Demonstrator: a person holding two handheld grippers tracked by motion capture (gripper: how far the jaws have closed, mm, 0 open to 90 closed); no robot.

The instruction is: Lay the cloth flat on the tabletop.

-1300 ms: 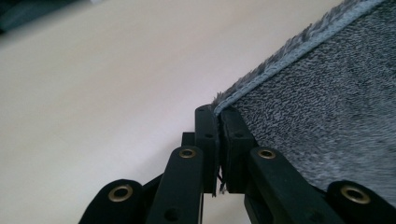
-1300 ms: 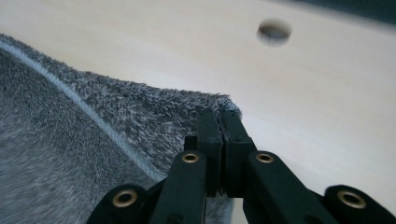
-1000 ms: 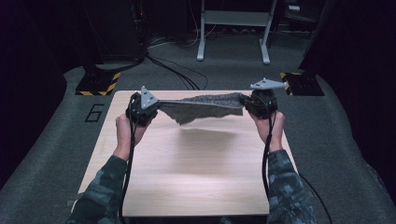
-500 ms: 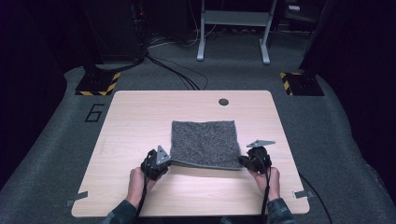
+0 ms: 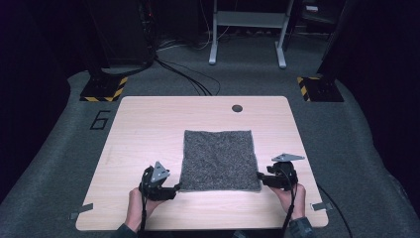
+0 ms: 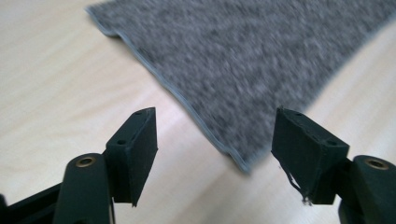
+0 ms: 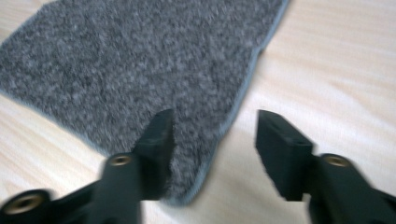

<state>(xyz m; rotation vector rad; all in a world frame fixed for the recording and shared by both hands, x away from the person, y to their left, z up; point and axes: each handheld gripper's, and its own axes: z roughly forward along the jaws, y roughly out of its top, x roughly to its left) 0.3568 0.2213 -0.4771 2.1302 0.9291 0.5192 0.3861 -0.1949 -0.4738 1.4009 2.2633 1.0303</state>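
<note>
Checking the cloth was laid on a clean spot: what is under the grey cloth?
The grey cloth lies flat on the wooden table, with bare wood showing all round it. The patch beneath it is covered, so anything there cannot be seen.

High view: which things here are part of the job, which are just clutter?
In play: grey cloth, flat on the table; left gripper and right gripper, jaws just opened, at its near corners.
Clutter: white stand, floor cables.
</note>
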